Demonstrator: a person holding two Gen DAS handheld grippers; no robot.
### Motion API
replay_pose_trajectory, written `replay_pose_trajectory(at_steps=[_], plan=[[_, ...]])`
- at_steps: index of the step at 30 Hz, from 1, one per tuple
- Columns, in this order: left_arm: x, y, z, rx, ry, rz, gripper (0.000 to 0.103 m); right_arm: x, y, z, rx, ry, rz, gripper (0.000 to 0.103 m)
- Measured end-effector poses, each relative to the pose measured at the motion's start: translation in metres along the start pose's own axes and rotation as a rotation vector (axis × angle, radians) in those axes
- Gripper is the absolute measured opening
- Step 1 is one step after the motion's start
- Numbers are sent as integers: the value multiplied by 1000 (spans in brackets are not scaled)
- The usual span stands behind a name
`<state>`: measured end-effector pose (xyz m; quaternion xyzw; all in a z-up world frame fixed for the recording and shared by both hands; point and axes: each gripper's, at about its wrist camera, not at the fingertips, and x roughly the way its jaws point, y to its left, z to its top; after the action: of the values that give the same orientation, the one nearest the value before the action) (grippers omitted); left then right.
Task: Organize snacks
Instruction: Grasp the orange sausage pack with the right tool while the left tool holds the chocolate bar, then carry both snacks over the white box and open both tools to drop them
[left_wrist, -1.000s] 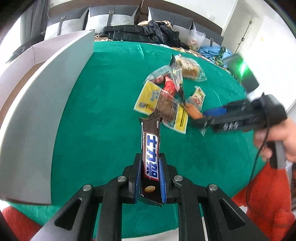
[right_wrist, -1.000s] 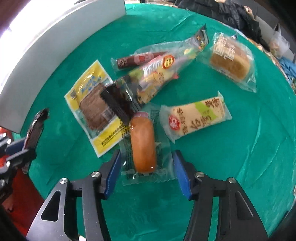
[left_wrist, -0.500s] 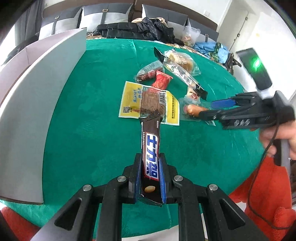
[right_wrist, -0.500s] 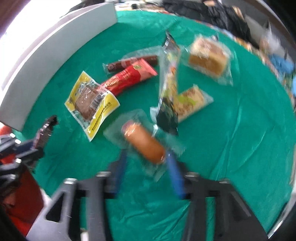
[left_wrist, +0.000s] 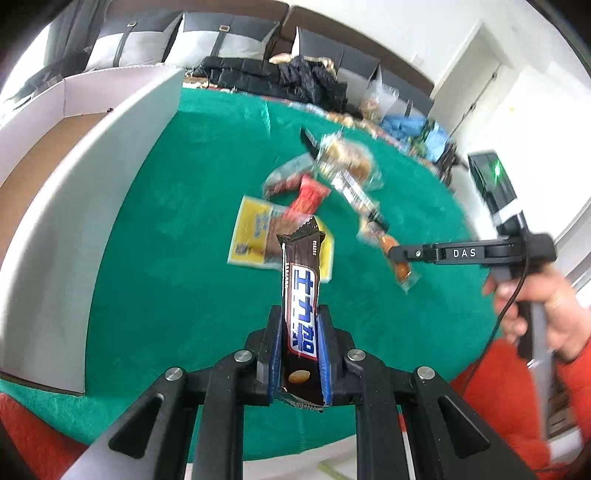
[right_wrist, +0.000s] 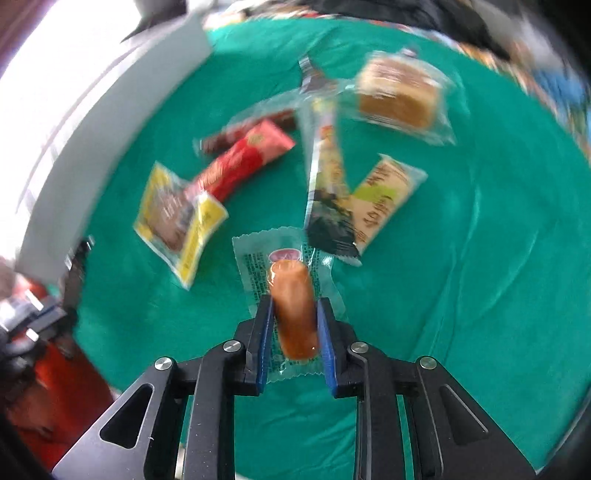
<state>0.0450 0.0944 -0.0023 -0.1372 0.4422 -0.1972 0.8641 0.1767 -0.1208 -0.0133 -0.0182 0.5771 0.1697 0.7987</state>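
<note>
Snacks: chocolate bar (left_wrist: 301, 302) pinched in left gripper (left_wrist: 300, 345) jaws; sausage (right_wrist: 293, 308) in right gripper (right_wrist: 294, 330) jaws. Five packets remain on table (right_wrist: 461, 277), 12 o'clock; none visibly boxed.

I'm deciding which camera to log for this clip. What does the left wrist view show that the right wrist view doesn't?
Only the left wrist view: the left gripper clamping the chocolate bar, the box's brown inside, the sofa and the person's right hand. Only the right wrist view: the right gripper closed on the sausage pack seen head-on, and the pale green-labelled pack in full. Both: the green cloth, yellow packet, red packet, bread pack.
</note>
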Motion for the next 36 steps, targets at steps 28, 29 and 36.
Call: replay_pose_trajectory(at_steps=[28, 29, 36], plan=[[-110, 55, 66, -90, -229, 200, 94, -50, 66, 60, -95, -393, -39, 79], [-92, 30, 57, -58, -202, 136, 97, -36, 43, 47, -86, -378, -100, 79], [38, -25, -1, 12, 17, 167, 101, 9, -65, -79, 82, -375, -317, 79]])
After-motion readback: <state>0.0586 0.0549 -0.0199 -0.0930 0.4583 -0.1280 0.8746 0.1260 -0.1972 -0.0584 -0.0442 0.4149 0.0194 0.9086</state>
